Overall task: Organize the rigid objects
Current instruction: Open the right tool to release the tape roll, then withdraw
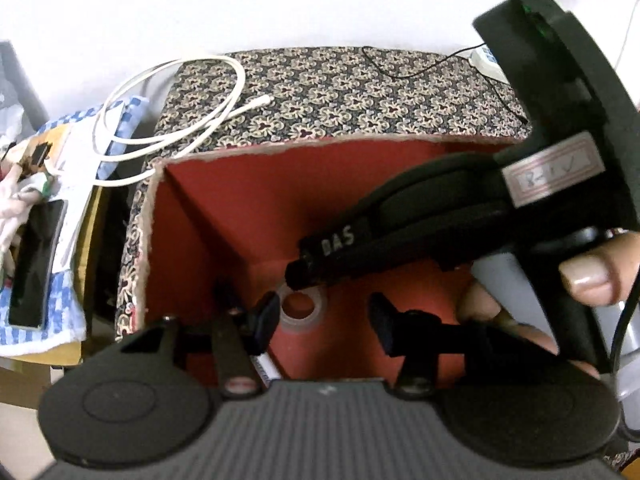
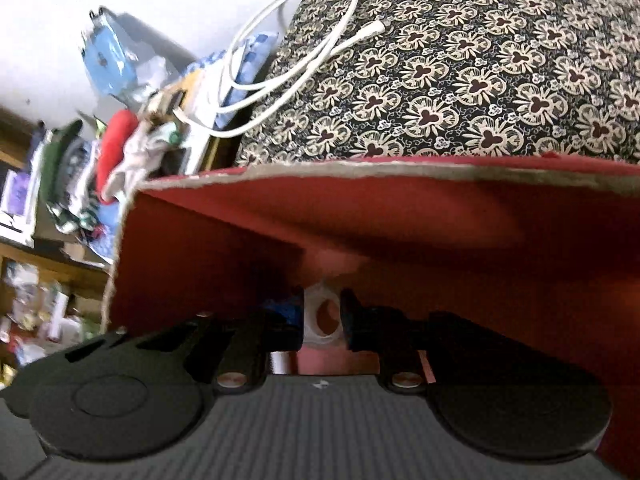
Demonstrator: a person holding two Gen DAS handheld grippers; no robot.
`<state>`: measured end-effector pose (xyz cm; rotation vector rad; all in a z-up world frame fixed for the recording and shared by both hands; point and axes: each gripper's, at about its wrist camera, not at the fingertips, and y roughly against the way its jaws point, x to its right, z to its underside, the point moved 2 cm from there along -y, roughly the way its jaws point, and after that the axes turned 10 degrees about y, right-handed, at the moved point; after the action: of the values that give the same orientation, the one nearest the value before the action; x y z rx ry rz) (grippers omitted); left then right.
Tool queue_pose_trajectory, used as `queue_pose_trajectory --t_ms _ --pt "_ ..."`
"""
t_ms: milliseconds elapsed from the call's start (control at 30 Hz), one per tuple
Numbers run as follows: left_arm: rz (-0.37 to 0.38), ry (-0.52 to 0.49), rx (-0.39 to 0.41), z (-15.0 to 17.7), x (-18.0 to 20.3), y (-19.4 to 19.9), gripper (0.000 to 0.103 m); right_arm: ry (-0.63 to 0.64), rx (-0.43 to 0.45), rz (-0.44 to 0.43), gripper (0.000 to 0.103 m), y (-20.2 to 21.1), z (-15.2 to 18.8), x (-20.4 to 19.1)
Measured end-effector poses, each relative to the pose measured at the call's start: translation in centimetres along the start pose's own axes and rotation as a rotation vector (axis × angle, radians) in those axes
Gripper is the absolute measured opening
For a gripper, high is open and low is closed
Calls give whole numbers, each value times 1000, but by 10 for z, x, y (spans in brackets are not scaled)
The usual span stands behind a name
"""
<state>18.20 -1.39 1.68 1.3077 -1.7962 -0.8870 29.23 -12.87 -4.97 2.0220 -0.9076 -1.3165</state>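
Tape roll — between right claw fingers

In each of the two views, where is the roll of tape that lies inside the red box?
Left wrist view: the roll of tape lies low, left of centre, on the red box floor.
Right wrist view: low, near centre, between the right gripper fingers.
Shared landmark: the white cable on the patterned lid.

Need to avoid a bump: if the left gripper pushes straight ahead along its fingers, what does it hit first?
Probably the tape roll lying on the box's red floor, just ahead of the left gripper. The right gripper's tip sits right there too; depth is unclear.
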Motion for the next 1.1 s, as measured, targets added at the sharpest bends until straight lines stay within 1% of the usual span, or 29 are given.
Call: queue_pose_trajectory --t_ms 67,200,300,367,500,767,900,1000,1100 --pt "-5 -3 16 1 1 3 50 20 14 24 4 5 1 -3" --pt "-29 -10 40 5 6 11 54 78 46 109 4 14 -1 -10" --pt "-44 -9 63 8 11 20 55 86 64 143 5 23 0 -10" --pt "-73 -13 72 8 15 25 56 95 74 163 5 29 3 -10" --pt "-123 -19 78 10 20 34 57 103 93 241 5 43 11 -11" --pt "-194 -3 103 18 30 55 59 49 149 262 5 74 30 -9" --pt "-229 -4 133 24 38 68 59 42 189 268 5 92 41 -13" --pt "-240 8 147 28 43 78 60 43 219 277 6 106 50 -15" --pt "-248 19 163 33 49 89 60 38 246 259 6 120 58 -17"
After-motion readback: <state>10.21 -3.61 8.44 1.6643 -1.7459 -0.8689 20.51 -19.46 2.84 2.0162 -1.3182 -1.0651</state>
